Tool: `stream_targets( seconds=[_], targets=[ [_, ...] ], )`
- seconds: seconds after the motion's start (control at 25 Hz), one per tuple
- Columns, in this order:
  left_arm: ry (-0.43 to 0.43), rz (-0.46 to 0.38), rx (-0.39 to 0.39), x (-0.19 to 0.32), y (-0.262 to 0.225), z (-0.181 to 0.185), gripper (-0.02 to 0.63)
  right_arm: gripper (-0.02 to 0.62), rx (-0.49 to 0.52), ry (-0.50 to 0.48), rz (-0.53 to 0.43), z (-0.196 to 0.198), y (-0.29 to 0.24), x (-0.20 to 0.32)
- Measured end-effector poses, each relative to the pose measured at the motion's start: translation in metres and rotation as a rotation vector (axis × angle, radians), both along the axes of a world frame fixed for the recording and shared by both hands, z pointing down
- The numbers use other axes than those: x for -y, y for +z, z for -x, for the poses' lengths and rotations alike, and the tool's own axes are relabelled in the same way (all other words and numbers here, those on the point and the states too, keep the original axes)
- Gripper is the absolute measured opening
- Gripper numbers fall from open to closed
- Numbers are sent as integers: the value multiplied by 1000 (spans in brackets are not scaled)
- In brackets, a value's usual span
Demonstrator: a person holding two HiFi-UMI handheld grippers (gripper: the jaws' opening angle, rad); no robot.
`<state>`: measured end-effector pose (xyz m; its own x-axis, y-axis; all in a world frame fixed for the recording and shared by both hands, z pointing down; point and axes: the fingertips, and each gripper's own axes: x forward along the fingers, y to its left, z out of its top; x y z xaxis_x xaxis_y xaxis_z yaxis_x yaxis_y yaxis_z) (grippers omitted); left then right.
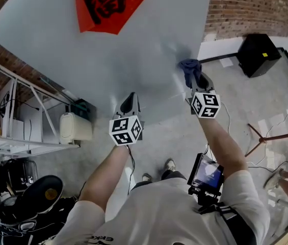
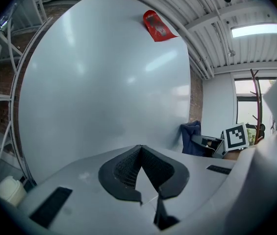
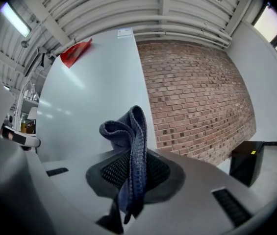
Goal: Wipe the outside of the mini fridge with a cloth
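A person is standing in front of the mini fridge, working on its pale outer face with a two-jaw gripper in each hand. The right gripper is clenching a folded blue cloth between its fingers. The wad is sticking out past the tips and sitting at the fridge's face near its right-hand edge, below and to the right of the red paper decoration. In the head view the cloth seems to be touching the panel, though contact is hard to confirm. The left gripper is hovering lower and to the left, just off the same face, its fingers clenched together on nothing.

Nothing on the panel is showing which parts are already wiped, so the whole face is probably best treated as pending. Only a narrow fold of cloth is pinched, and drag across the panel could tug it loose, so a firm squeeze is advisable. The soft wad, not the hard tips, should be meeting the surface. Overlapping strokes from the right edge across the face look sensible, skirting the red decoration so it is not peeled. The free left gripper could be steadying the fridge, clear of the cloth's path.
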<state>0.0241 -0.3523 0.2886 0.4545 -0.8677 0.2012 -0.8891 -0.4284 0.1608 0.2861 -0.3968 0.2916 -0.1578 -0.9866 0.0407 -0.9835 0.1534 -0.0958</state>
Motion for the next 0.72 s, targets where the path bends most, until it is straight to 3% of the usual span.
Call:
stream_targets(
  seconds=[0.32, 0.72],
  targets=[
    [-50, 0, -15, -39, 3, 64, 3, 63, -29, -94, 26, 84, 11, -35],
    [-136, -18, -15, -80, 17, 186, 3, 63, -42, -248, 17, 246, 18, -73]
  ],
)
